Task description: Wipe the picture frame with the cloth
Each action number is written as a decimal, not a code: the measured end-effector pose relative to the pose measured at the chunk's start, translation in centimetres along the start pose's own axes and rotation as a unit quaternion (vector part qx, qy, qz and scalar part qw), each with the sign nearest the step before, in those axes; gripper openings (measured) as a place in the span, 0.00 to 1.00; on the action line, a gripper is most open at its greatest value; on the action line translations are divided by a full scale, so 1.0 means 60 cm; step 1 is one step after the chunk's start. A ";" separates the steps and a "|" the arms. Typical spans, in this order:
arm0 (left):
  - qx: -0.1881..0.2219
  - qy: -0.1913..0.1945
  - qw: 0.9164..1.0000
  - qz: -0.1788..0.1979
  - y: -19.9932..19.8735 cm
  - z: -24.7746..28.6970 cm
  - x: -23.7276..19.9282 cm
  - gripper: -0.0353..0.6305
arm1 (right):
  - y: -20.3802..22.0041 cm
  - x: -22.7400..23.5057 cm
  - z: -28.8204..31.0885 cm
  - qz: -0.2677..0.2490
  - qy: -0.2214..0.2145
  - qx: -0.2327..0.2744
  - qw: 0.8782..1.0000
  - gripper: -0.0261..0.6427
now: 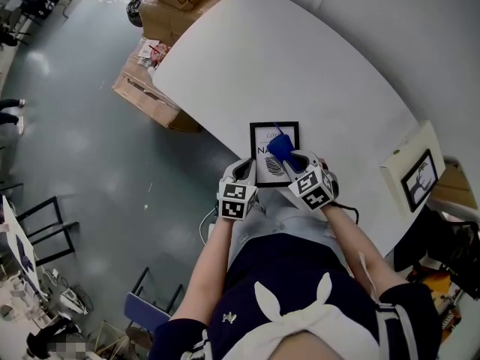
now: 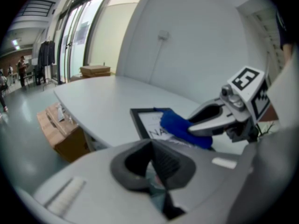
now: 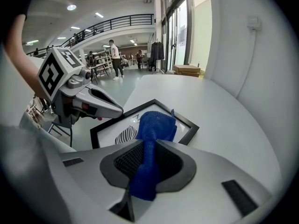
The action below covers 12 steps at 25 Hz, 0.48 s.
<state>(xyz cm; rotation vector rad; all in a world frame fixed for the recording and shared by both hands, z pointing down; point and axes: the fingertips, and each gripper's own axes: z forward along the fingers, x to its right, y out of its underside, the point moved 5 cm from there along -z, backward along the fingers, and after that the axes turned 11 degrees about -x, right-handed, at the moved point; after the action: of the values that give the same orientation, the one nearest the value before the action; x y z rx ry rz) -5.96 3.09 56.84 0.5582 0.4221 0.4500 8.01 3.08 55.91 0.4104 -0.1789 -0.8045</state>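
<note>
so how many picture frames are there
2. One black frame lies flat at the near table edge under the right gripper's blue cloth; a second frame on a white box at the right edge. Others may be hidden.

Bright, even indoor light w/ daylight thru windows (image 2: 79, 31), both gripper views fisheye-warped, dark corners, soft shadows

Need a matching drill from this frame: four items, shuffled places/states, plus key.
Items
1. blue cloth
2. picture frame
3. left gripper
4. cardboard boxes

Places/states
A. on the floor by the table's edge
B. lying flat on the white table
C. clamped in the right gripper
D. jaws together, nothing between them

Pairs: 1-C, 2-B, 3-D, 4-A
</note>
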 end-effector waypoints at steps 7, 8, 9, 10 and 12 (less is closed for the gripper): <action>-0.004 0.002 1.000 0.003 0.001 -0.001 0.001 0.06 | 0.027 -0.037 -0.015 -0.010 -0.018 -0.014 1.000 0.14; -0.003 0.002 1.000 0.004 0.001 -0.001 0.000 0.06 | 0.031 -0.043 -0.017 -0.008 -0.023 -0.018 1.000 0.14; -0.003 0.001 1.000 0.004 0.001 -0.001 0.000 0.06 | 0.034 -0.047 -0.018 -0.005 -0.028 -0.021 0.999 0.14; -0.003 0.001 1.000 0.005 0.001 -0.001 0.000 0.06 | 0.038 -0.052 -0.020 -0.002 -0.032 -0.024 0.999 0.14; -0.004 0.002 1.000 0.004 0.003 0.001 -0.001 0.06 | 0.043 -0.059 -0.022 0.002 -0.037 -0.027 0.999 0.14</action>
<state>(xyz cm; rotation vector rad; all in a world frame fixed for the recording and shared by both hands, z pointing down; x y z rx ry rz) -6.02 3.18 57.00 0.5513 0.4215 0.4612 7.69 7.62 55.79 0.3289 -0.2252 -0.8190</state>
